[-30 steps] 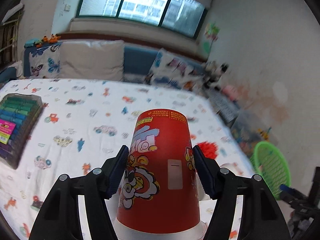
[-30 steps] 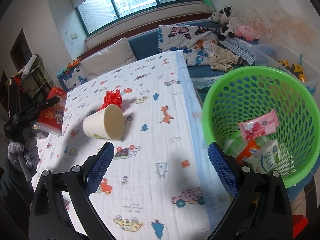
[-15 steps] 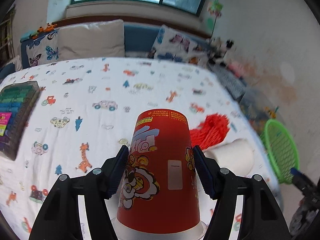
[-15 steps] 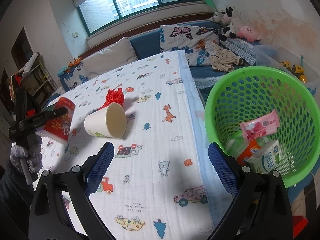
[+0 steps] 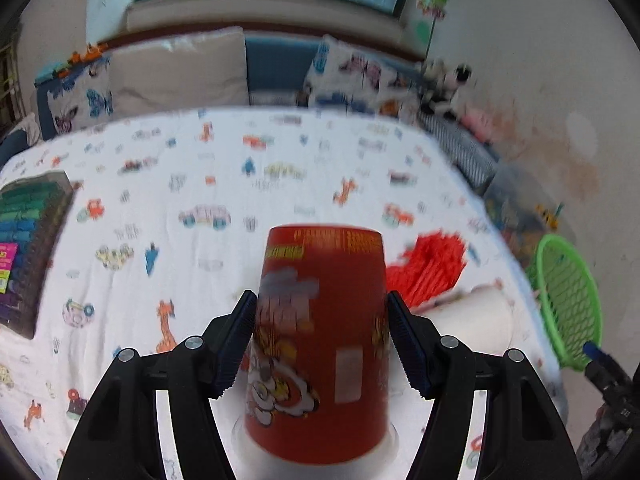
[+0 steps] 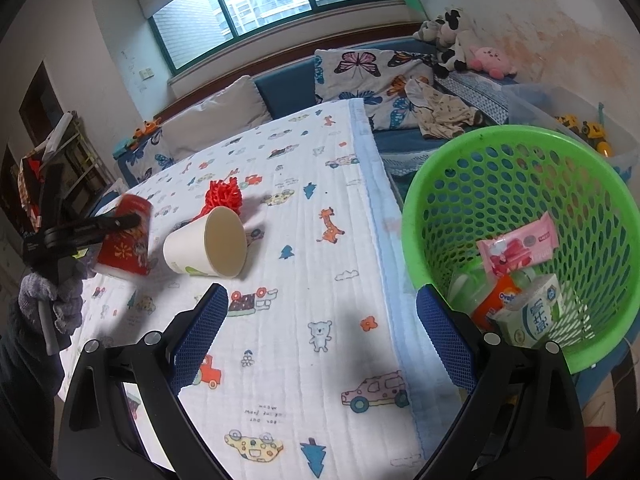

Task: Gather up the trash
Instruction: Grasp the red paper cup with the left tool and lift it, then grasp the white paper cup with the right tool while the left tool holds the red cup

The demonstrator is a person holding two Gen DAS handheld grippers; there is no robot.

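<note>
On the cartoon-print white quilt (image 6: 328, 280) we found, from left to right, a flat tray of coloured markers (image 5: 28, 240) at the far left edge, a red paper cup with cartoon artwork (image 5: 320, 344), a fluffy red yarn pompom (image 6: 223, 197) and a white paper cup lying on its side (image 6: 206, 248) with its mouth turned toward our right tool. Beyond the quilt's right edge stood the green perforated plastic basket (image 6: 436, 216), already containing a pink wipes packet (image 6: 518, 246), an orange sachet and a white carton.

The marker tray showed only in the left wrist view, which was blurred; the basket's contents showed only in the right wrist view.

Our left gripper (image 5: 320, 344) clamped the red cup upside down between its blue pads, just left of the white cup, which lay between it and the basket. Our right gripper (image 6: 322, 334) hung spread wide and held nothing, above the quilt near the basket's rim.
</note>
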